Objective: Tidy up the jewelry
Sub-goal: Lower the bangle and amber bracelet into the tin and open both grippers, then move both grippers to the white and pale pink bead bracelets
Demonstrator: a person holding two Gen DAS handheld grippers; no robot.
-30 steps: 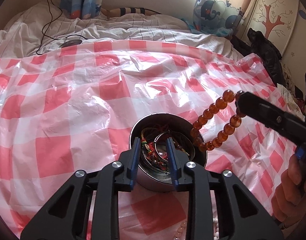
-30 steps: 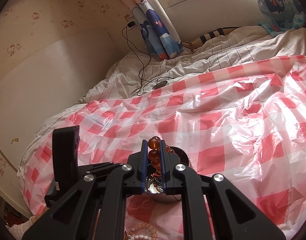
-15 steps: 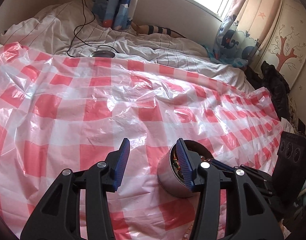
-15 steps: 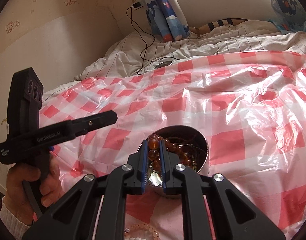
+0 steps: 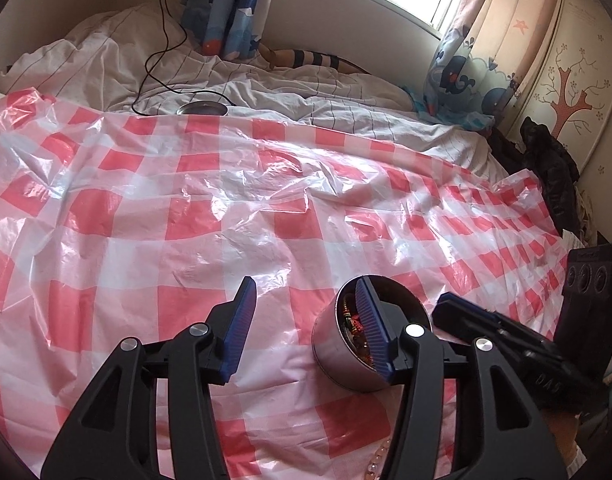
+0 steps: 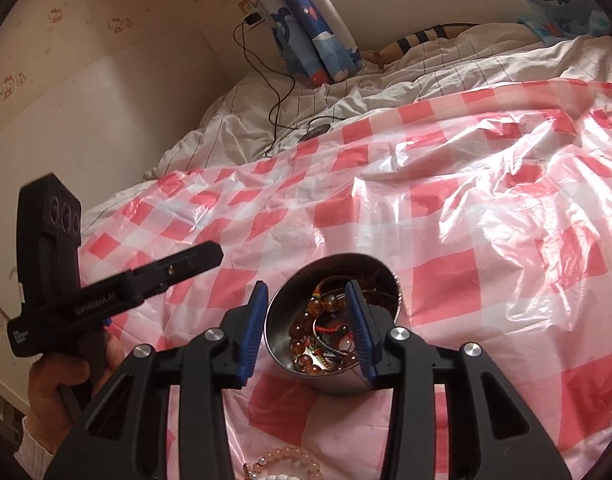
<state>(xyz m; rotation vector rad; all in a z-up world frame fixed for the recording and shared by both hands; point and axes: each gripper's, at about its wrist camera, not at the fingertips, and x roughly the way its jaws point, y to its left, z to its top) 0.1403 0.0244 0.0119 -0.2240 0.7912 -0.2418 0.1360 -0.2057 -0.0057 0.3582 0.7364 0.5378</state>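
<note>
Above the steel bowl, right tool spread, left tool spread — "GenRobot.AI" on its side.

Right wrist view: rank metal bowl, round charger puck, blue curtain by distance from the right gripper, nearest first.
1. Metal bowl: directly under the open right gripper, holding jewelry.
2. Round charger puck: far edge of the checkered sheet, on the white bedding.
3. Blue curtain: farthest, hanging at the wall behind the bed.

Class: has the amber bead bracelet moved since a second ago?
Yes. It has dropped from the right gripper, now open, into the steel bowl; the amber bead bracelet lies inside it.
</note>
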